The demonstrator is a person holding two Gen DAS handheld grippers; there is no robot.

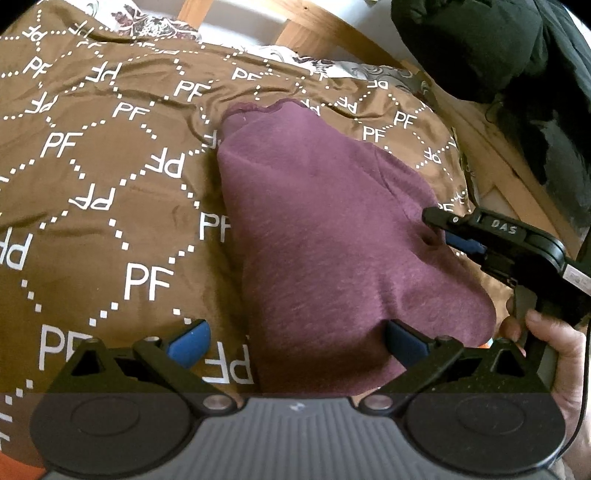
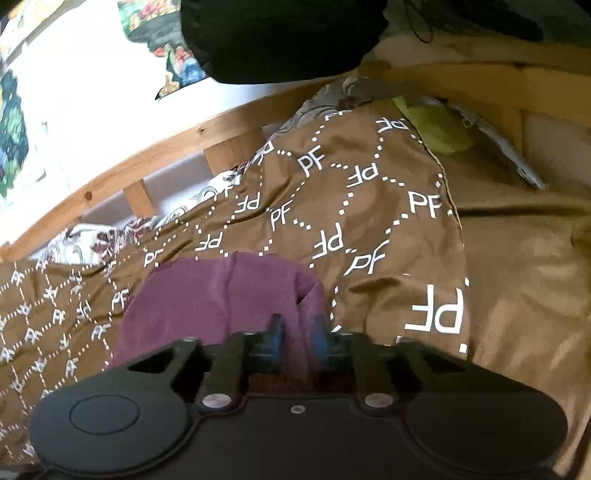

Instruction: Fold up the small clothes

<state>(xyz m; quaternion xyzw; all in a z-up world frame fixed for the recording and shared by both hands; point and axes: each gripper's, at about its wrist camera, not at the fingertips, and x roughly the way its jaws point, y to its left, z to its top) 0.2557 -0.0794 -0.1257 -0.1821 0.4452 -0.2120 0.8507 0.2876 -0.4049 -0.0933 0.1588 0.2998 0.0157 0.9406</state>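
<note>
A purple garment lies on the brown "PF" bedspread, its frilled hem at the far end. My left gripper is open, its blue pads spread wide over the garment's near edge. My right gripper comes in from the right and pinches the garment's right edge. In the right wrist view the right gripper is shut on a fold of the purple garment, which bunches between its blue pads.
A wooden bed rail runs behind the bedspread. A black garment hangs at the upper right. A green item lies at the bedspread's far corner. A floral sheet shows at the far edge.
</note>
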